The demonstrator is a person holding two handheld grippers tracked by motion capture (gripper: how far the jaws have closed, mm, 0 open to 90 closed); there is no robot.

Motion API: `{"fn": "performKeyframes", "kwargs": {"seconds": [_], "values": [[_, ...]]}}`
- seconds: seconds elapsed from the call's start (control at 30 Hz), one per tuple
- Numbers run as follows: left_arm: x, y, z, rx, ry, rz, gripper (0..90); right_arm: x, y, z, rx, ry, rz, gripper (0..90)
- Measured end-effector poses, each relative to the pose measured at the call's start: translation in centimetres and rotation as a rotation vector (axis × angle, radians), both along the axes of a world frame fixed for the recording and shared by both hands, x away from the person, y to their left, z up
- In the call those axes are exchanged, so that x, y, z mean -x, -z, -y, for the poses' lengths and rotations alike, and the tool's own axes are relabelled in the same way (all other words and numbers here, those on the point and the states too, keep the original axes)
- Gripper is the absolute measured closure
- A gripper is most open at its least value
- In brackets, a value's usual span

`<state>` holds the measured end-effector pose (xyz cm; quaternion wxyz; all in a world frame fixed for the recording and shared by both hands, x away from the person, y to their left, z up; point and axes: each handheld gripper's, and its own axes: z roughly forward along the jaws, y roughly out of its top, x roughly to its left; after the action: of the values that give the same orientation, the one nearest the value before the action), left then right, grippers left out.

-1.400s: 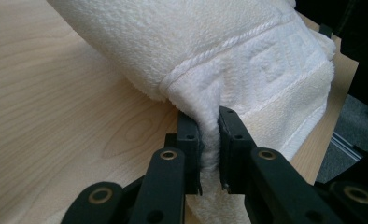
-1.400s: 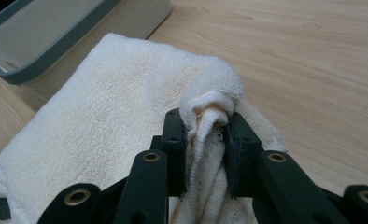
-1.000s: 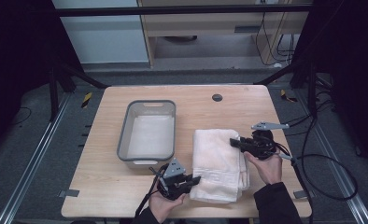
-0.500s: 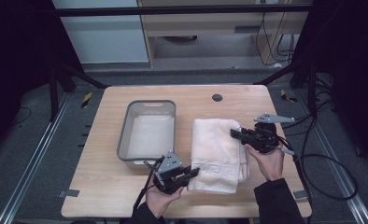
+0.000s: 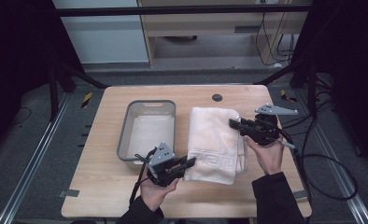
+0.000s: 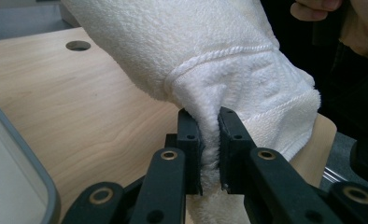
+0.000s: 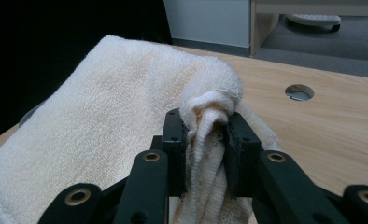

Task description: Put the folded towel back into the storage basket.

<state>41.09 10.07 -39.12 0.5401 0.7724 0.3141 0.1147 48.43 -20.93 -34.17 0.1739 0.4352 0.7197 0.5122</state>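
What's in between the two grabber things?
The white towel stretches between them. In the high view the left gripper pinches its near corner and the right gripper pinches its far edge.

Both grippers were black, with brass-ringed rivets behind the fingers (image 6: pixel 189 144), grey three-cornered plates on top, trailing black cables, and dark sleeves (image 5: pixel 275 198).

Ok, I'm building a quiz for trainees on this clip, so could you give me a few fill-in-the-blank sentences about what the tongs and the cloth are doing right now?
1. Both the left tongs and the right tongs are shut on the folded cream terry ____.
2. The grey plastic tub sits to the towel's ____ in the high view.
3. The light wooden table has a round ____ near its far edge.

Missing words: towel; left; hole
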Motion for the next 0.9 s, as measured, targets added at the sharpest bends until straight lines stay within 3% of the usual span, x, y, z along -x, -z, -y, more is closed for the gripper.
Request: {"fn": "performKeyframes", "kwargs": {"seconds": [0.9], "values": [[-1.6, -3.6, -2.2, 0.071, -0.058, 0.072, 80.7, -1.4, -3.4, -2.2, -0.034, 0.02, 0.099, 72.9]]}}
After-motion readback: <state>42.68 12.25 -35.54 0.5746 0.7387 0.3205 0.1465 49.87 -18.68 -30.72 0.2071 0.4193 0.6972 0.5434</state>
